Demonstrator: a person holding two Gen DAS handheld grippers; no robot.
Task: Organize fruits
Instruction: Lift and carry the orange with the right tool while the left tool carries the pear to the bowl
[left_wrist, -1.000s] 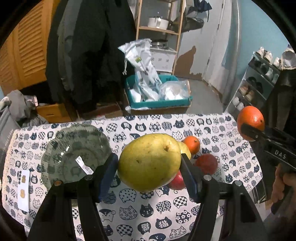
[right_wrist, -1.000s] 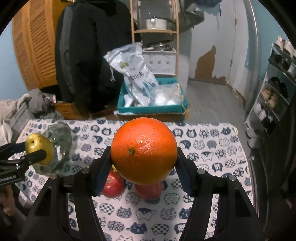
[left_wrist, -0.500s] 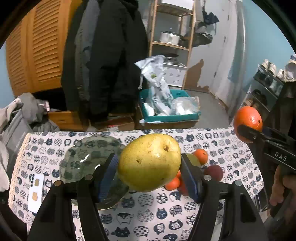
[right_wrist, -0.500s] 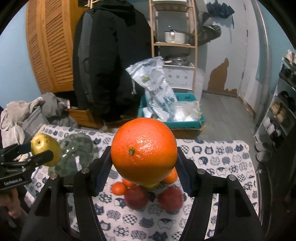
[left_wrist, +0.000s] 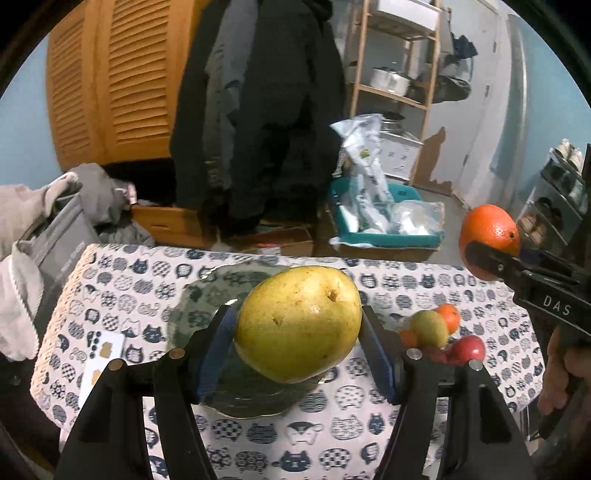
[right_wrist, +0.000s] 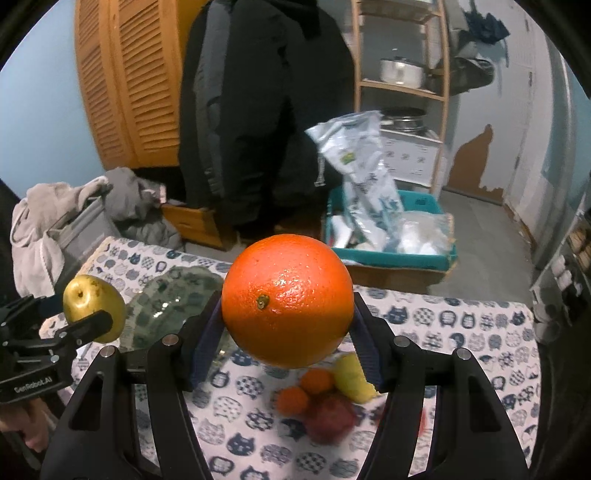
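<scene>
A: Item one, the left gripper (left_wrist: 298, 325)?
B: Fingers clamped on a yellow pear (left_wrist: 298, 323), one pad on each side of its widest part. It is held in the air above the green glass plate (left_wrist: 207, 295), probably so it can go straight down onto it.

A: Item two, the right gripper (right_wrist: 287, 300)?
B: Fingers pressed against an orange (right_wrist: 287, 300) at its sides, well above the cat-print tablecloth (right_wrist: 461, 325). Judged to be waiting its turn for the plate.

A: Loose stock?
B: A small heap on the cloth to the right of the plate: a red apple (left_wrist: 468, 349), a greenish-yellow fruit (left_wrist: 428, 328), small oranges (left_wrist: 448, 314). All touching one another, none yet on the plate.

A: Plate contents?
B: Nothing seen in the visible part; the pear hides its middle.
</scene>
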